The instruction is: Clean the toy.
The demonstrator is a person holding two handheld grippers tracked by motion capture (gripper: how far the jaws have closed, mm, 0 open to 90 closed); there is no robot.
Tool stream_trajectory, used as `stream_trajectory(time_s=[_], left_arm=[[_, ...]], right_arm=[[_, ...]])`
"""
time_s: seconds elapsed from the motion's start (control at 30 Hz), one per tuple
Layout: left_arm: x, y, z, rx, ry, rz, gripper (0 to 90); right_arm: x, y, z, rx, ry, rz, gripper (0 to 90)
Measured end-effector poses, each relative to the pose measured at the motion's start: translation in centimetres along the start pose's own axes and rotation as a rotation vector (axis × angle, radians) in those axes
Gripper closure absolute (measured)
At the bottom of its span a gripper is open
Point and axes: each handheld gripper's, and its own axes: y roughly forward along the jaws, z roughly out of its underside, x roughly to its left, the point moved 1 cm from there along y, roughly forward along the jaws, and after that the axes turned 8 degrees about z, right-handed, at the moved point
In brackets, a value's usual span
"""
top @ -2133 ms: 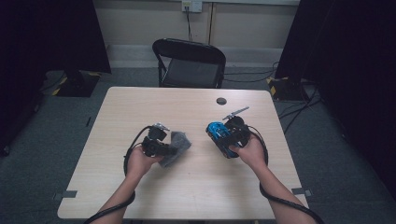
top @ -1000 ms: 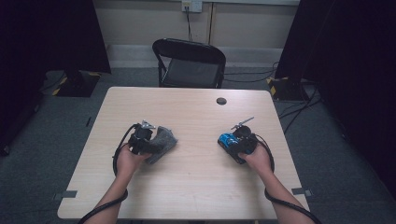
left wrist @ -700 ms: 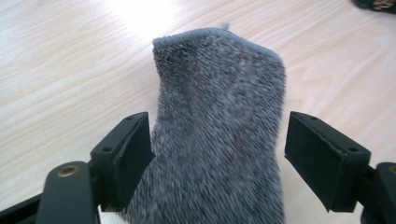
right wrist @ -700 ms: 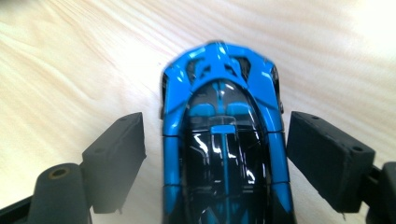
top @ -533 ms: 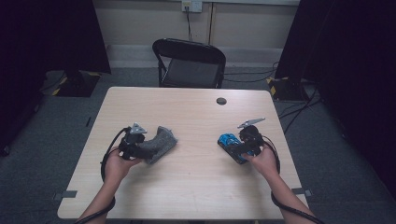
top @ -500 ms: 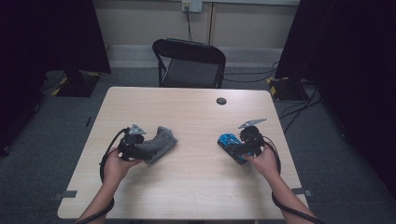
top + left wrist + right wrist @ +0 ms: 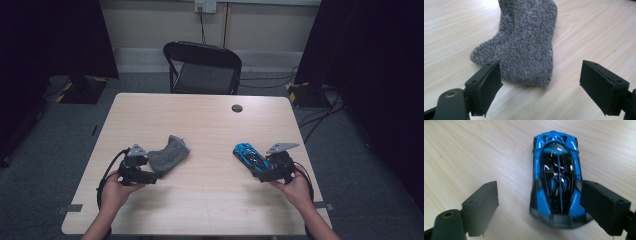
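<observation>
Sock [image 7: 168, 155] and car [image 7: 251, 157] now lie on the table [image 7: 210, 120], sock at lower left of the high view, car at lower right. Two seconds ago both hands were close together mid-table with the items held at the grippers; since then they have drawn apart and let go. That looks like a finished set-down, items separated.

Left gripper [image 7: 540, 85] stands wide, the sock's near end just ahead of the jaws and nearer the left jaw, not pinched. Right gripper [image 7: 539, 206] is also wide; the car's tail sits between its jaws, against or just beside the right one.
</observation>
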Motion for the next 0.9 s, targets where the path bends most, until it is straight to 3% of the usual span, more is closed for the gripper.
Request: stream_trajectory(time_s=[0.17, 0.37, 0.47, 0.57, 0.67, 0.9], left_arm=[[0.1, -0.4, 0.8, 0.011, -0.018, 0.007, 17.2], [-0.2, -0.4, 1.7, 0.017, -0.002, 0.014, 17.7], [-0.3, -0.4, 2.0, 0.020, 0.004, 0.014, 17.5], [-0.3, -0.5, 2.1, 0.020, 0.011, 0.011, 17.5], [-0.2, -0.5, 2.7, 0.011, 0.030, -0.015, 17.4], [0.3, -0.7, 3.6, 0.003, -0.001, -0.015, 17.4]], right_arm=[[-0.3, -0.6, 1.7, 0.012, 0.002, 0.015, 14.1], [-0.2, -1.2, 3.6, 0.007, 0.007, 0.031, 14.7], [0.0, -1.5, 4.4, -0.008, 0.017, 0.012, 14.6], [0.2, -1.6, 5.1, 0.002, 0.002, 0.028, 14.6], [0.2, -1.4, 5.8, 0.014, -0.002, 0.031, 14.7], [0.2, -1.1, 6.9, 0.018, -0.005, 0.036, 14.8]])
